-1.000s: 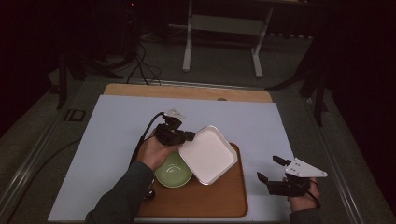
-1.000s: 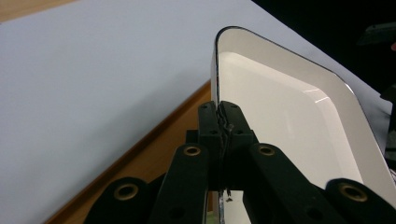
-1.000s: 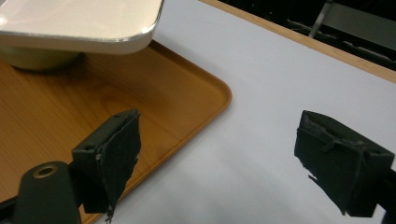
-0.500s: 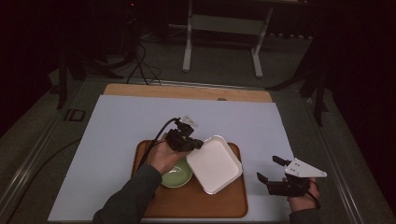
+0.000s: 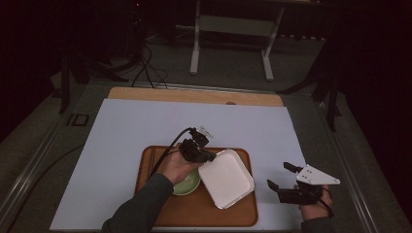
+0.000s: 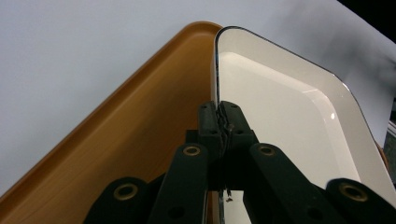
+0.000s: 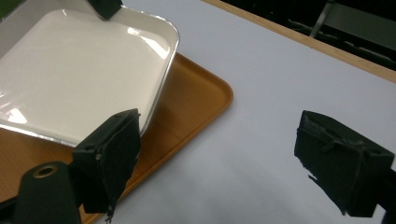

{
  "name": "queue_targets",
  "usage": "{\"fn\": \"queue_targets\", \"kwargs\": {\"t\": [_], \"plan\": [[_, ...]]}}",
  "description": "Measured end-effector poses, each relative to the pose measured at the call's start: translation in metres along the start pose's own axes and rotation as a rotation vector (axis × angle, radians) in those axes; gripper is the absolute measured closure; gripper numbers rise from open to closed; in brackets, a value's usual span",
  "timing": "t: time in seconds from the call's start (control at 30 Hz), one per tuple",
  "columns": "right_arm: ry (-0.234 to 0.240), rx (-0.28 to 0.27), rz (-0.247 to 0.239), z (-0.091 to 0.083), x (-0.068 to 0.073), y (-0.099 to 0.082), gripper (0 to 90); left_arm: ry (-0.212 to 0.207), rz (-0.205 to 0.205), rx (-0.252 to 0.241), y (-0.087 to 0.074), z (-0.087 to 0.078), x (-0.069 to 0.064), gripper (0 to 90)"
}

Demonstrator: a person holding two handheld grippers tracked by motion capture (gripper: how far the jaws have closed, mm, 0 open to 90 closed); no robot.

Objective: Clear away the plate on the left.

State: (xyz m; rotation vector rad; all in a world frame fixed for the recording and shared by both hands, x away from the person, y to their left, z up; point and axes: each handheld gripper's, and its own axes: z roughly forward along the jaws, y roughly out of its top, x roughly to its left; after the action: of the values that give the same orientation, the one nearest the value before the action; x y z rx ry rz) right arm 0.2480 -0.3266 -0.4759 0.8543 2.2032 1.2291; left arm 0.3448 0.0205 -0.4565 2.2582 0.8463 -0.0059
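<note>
The left gripper [image 5: 208,156] has its fingers [image 6: 233,122] closed on the rim of the white plate [image 5: 226,177], at the plate's corner farthest from the person; in the left gripper view the thin rim runs straight up between the two pads, with the plate's hollow face to the right of the fingers and the wooden tray [image 5: 245,213] to their left. The plate is a rounded rectangle held tilted over the tray's right half, its long axis running from the gripped corner toward the tray's near right corner. Its lower edge appears to be on or just above the tray floor; contact cannot be confirmed. A green bowl [image 5: 187,184] sits on the tray just left of the plate, partly under the left hand [image 5: 176,166], with the plate's left edge close to or overlapping the bowl rim. The governing relation for the next move is judged to be this tilt: the plate hangs from one corner, so lowering it flat turns on swinging the gripped corner down toward the tray while keeping clear of the bowl. The right gripper [image 5: 284,176] rests on the white-covered bench [image 5: 121,126] to the right of the tray, well apart from the plate, fingers [image 7: 109,158] spread wide with nothing between them. The left gripper is the nearer one and already holds the plate.
</note>
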Motion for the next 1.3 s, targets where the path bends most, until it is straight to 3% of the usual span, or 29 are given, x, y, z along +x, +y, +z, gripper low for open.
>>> {"fn": "queue_targets", "kwargs": {"t": [0.43,0.63,1.0,1.3], "plan": [[0.001,-0.001,-0.001,0.0,0.0,0.0,14.4,0.004,0.01,0.093,0.003,0.022,-0.008,88.6],[0.003,0.0,-0.001,0.0,0.0,0.0,14.4,-0.006,-0.039,0.058,0.007,0.03,-0.004,86.6],[0.008,0.003,-0.001,0.001,0.0,0.0,14.4,0.027,-0.121,0.03,0.012,0.044,0.004,83.3],[0.012,0.002,-0.002,0.001,0.0,0.0,14.4,0.038,-0.161,-0.014,0.017,0.052,0.002,85.9]]}}
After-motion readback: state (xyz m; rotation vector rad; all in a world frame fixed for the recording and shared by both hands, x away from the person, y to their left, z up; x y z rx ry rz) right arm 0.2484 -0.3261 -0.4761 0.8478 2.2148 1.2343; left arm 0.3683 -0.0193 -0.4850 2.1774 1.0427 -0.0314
